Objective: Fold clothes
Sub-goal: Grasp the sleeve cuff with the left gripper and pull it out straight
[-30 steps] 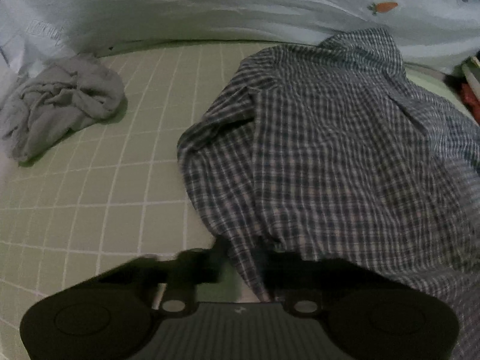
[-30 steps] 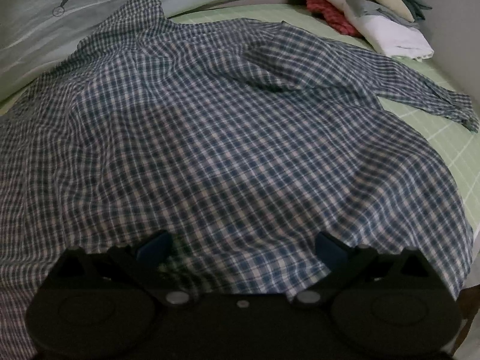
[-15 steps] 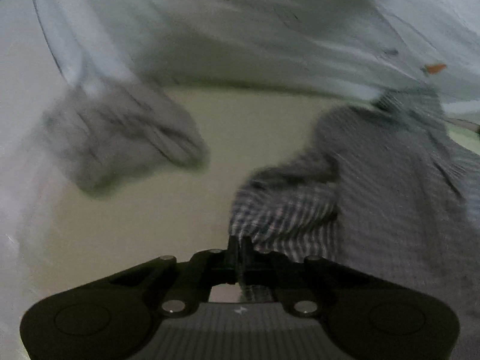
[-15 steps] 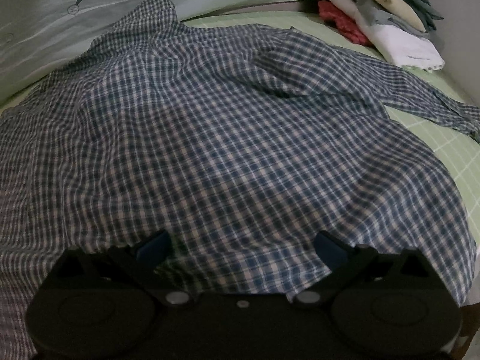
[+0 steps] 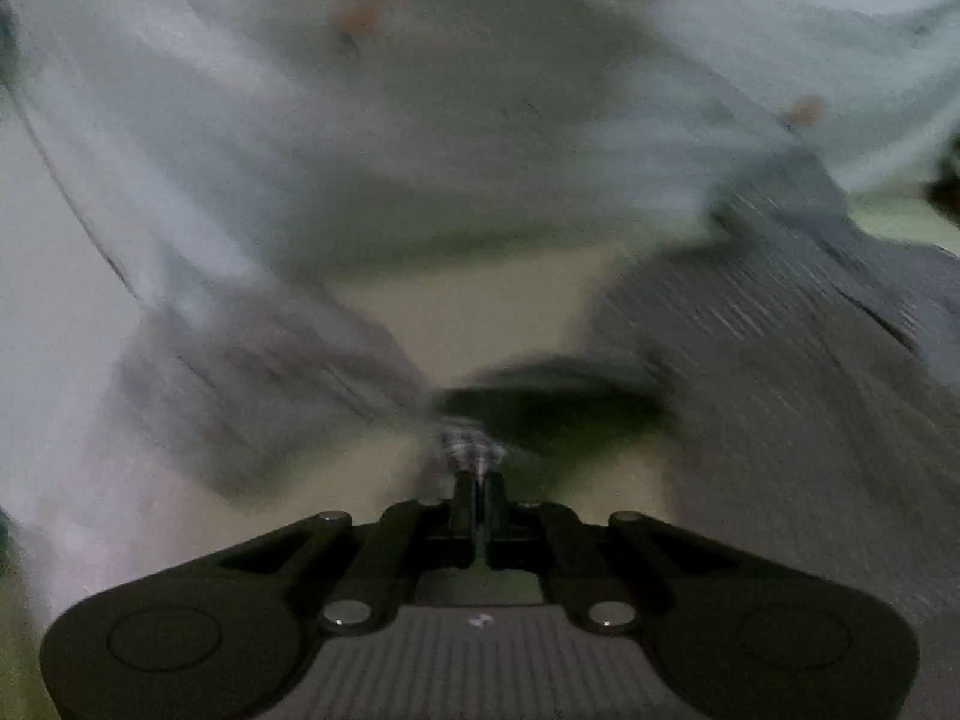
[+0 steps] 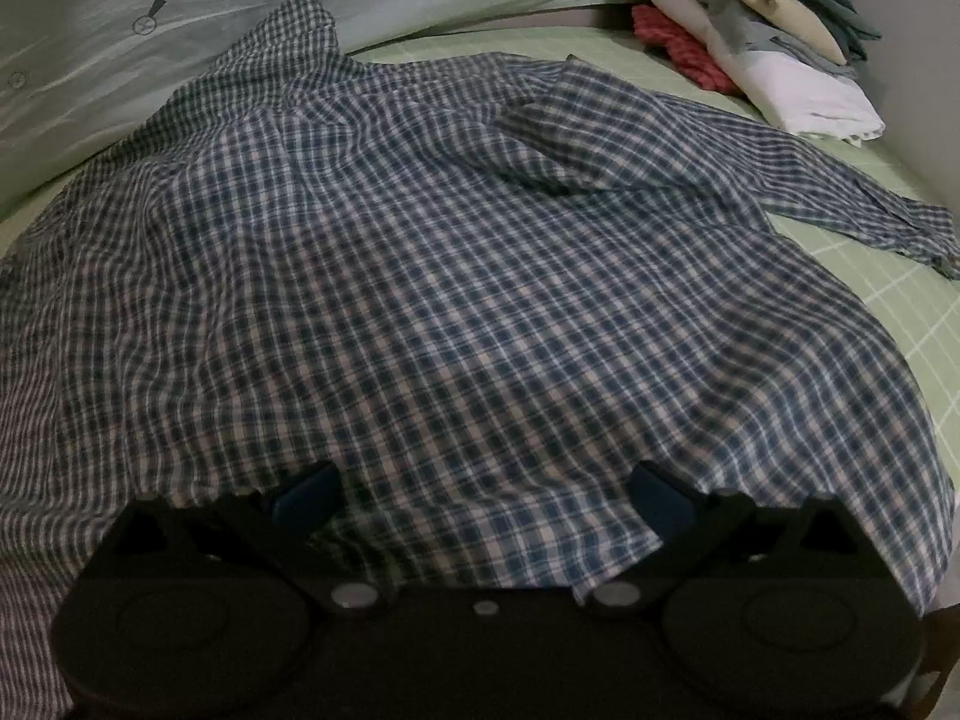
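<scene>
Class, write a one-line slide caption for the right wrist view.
Open right gripper poised over the blue-and-white checked cotton shirt spread on the green grid-patterned sheet.

We see a blue checked shirt [image 6: 456, 276] spread over green gridded bedding [image 6: 900, 300]. Right gripper [image 6: 485, 495] low over its near hem, jaws wide apart. Stacked folded clothes [image 6: 768, 54] far right; carrot-print quilt [image 6: 150, 42] behind.
</scene>
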A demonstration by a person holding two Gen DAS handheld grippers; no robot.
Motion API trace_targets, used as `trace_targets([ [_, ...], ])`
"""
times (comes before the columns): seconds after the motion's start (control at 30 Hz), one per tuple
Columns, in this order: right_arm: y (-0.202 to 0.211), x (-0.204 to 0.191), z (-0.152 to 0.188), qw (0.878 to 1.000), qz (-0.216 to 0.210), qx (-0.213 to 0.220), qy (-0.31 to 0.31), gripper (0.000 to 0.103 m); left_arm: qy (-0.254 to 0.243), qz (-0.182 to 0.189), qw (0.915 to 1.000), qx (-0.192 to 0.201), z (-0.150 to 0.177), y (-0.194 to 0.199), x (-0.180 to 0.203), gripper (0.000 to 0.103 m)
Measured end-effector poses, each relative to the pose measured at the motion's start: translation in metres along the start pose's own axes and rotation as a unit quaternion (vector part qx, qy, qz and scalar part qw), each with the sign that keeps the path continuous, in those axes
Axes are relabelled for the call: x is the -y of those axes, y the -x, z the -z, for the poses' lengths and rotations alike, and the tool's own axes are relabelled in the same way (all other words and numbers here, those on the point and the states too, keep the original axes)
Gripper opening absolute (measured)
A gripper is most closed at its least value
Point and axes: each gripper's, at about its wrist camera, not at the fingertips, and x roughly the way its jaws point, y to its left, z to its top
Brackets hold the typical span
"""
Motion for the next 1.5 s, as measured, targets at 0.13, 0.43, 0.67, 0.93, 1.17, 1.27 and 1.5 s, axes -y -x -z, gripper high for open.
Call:
trace_targets([
  [0.13, 0.0, -0.003, -0.001, 1.0, 0.002, -0.003, -0.002, 0.103, 0.068, 0.059, 0.9924, -0.083, 0.028, -0.025, 0.004, 0.008],
  [0.43, 0.0, -0.004, 0.0, 1.0, 0.004, -0.004, -0.005, 0.103, 0.192, 0.091, 0.9767, -0.027, 0.01, 0.011, -0.059, 0.052],
  [0.67, 0.0, -0.004, -0.001, 1.0, 0.01, 0.001, -0.013, 0.103, 0.292, 0.019, 0.9557, 0.034, 0.002, 0.027, -0.107, 0.08],
  [0.93, -0.001, -0.006, -0.002, 1.0, 0.014, 0.002, -0.019, 0.103, 0.383, 0.039, 0.9169, -0.107, 0.036, -0.035, -0.119, 0.046],
  [1.17, -0.002, -0.006, -0.003, 1.0, 0.014, 0.0, -0.019, 0.103, 0.367, -0.003, 0.9296, -0.035, 0.018, -0.019, -0.143, 0.006],
  [1.27, -0.002, -0.006, -0.003, 1.0, 0.013, 0.0, -0.018, 0.103, 0.33, -0.051, 0.9411, 0.053, -0.006, 0.011, -0.158, 0.006],
  [1.5, -0.002, -0.006, -0.003, 1.0, 0.015, 0.001, -0.022, 0.103, 0.31, -0.122, 0.9417, 0.044, -0.001, 0.01, -0.165, 0.046],
])
